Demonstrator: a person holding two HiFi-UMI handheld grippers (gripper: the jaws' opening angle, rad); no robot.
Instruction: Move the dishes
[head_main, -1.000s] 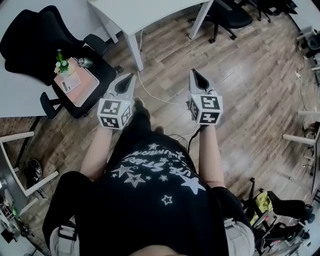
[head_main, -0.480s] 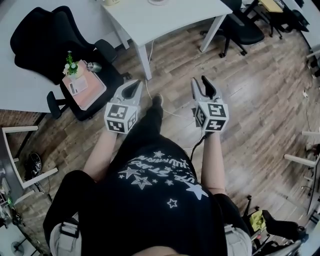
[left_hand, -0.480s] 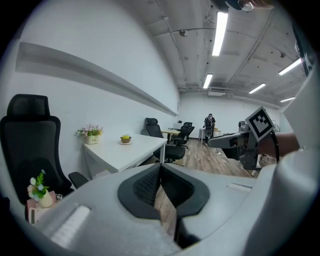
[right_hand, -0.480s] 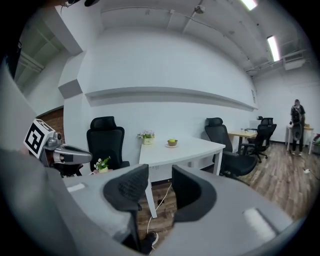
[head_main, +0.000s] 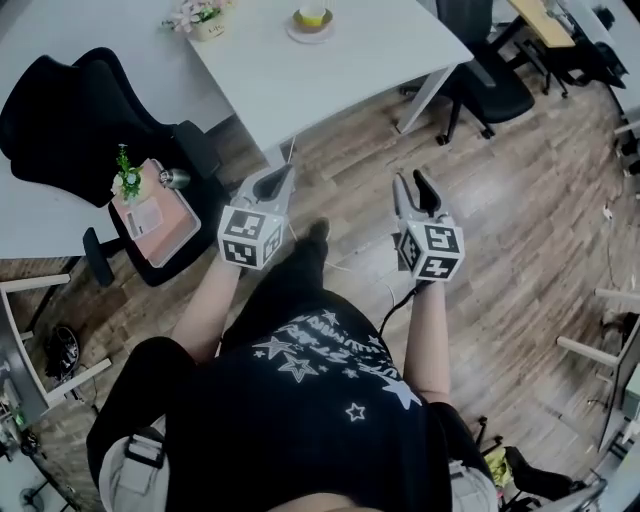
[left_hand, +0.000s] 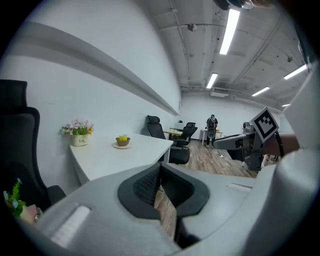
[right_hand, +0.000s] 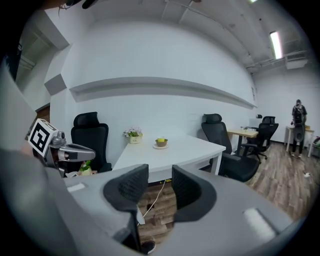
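The left gripper (head_main: 282, 175) hangs over the floor (head_main: 500, 200), its jaws seemingly together at the tips with nothing between them. The right gripper (head_main: 410, 182) is beside it, jaws apart and empty. Well ahead of both, a bowl (head_main: 313, 17) sits on a saucer (head_main: 299, 34) on the table (head_main: 340, 70).

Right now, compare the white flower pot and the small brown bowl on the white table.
The white flower pot holds pink flowers; the small brown bowl holds something yellow. The bowl stands on a white saucer, the pot straight on the white table. Both stand upright, apart from each other.
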